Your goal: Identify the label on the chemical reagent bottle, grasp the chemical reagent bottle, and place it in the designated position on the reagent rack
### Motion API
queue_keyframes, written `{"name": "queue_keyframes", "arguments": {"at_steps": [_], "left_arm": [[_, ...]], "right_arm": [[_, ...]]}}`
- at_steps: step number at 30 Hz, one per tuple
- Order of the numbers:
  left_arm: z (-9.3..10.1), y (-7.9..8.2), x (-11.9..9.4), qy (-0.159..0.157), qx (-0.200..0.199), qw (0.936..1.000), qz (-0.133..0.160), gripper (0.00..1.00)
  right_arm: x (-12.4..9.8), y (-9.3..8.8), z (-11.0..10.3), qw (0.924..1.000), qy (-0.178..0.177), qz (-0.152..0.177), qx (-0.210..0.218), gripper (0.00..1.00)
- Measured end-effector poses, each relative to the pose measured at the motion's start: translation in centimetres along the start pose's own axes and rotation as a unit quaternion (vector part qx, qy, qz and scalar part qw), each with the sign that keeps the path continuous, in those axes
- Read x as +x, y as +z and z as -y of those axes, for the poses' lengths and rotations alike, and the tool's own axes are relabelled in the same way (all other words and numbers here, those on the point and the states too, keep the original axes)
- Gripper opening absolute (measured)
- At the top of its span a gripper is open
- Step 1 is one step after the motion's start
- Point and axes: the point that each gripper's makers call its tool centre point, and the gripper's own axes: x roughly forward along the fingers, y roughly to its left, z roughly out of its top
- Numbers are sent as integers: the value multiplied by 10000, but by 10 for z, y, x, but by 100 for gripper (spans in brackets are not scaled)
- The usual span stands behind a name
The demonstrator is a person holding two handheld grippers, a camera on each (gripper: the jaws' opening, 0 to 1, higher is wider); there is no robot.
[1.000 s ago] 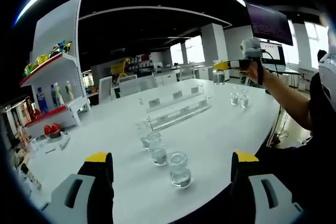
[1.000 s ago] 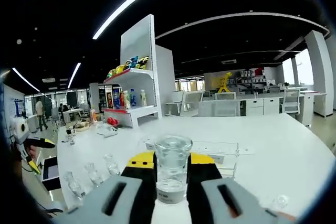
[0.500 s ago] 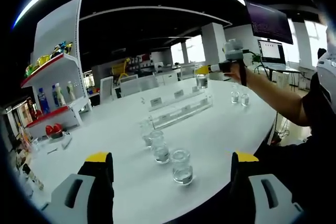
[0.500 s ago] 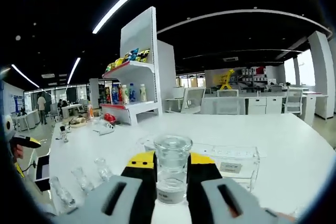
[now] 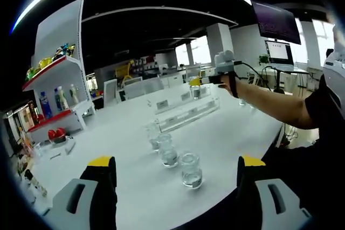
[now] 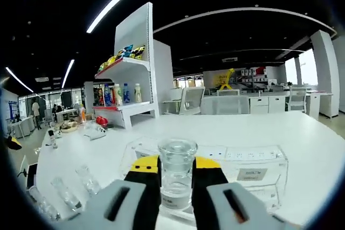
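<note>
Where the white table (image 5: 226, 138) curves | office room, shelf (image 6: 126, 87) behind

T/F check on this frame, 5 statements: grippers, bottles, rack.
1. The right gripper is shut on a clear bottle. True.
2. The left gripper is also holding a bottle. False: its jaws stand wide apart with nothing between them.
3. A row of clear bottles stands on the white table ahead of the left gripper. True.
4. The held bottle already sits inside the clear rack. False: it is between the right gripper's jaws, with the rack just beyond it.
5. The white shelf holds nothing. False: coloured bottles and packets sit on it.
</note>
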Motion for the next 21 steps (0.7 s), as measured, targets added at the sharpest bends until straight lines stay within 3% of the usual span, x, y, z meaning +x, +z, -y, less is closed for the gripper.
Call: {"name": "queue_keyframes", "arguments": {"at_steps": [10,21], "left_arm": [[-2,-6,0,-22,-38,10000,-45,92],[1,-10,4,-103,-72,9999,-58,93]], "right_arm": [[22,-16,3,9998,-183,72,-16,18],[29,-25,0,9982,-316,133,-487,18]]}}
